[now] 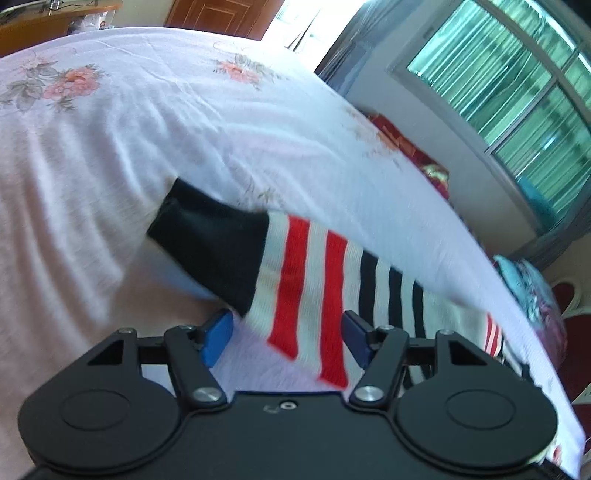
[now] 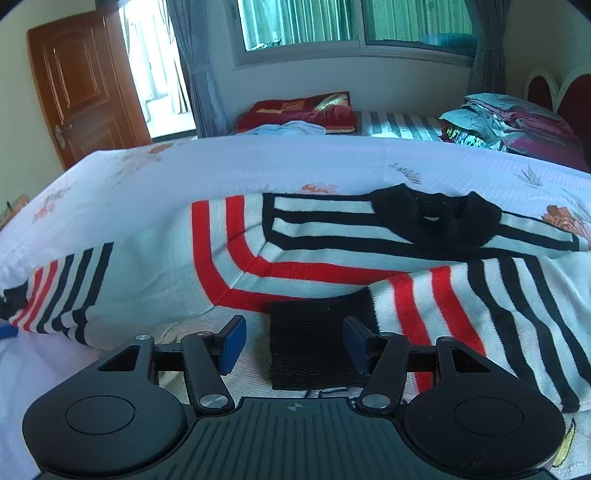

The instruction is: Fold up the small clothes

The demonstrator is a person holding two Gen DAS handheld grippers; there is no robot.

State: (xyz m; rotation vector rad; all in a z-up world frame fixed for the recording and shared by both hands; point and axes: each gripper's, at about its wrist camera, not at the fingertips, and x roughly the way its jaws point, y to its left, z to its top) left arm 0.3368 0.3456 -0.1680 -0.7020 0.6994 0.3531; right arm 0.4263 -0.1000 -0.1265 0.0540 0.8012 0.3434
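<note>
Evidently the fold is only partly made. Just ahead of the right gripper (image 2: 293, 345), whose jaws stand apart and hold nothing, a black cuff (image 2: 319, 345) lies between the pads, its sleeve laid across the striped sweater (image 2: 332, 258). The left gripper (image 1: 284, 341) is likewise parted and empty over the other sleeve (image 1: 258, 269), which is still spread outward. Beyond, the sweater is stretched crosswise on the bed (image 2: 258, 166), collar (image 2: 436, 218) farthest away.

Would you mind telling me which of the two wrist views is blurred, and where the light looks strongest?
Left wrist view: the striped sweater and floral bedsheet are smeared by motion blur, and the doorway is blown out white. Right wrist view: sharp, the sweater stripes crisp, daylight coming from the window, fisheye bending the bed edge.
</note>
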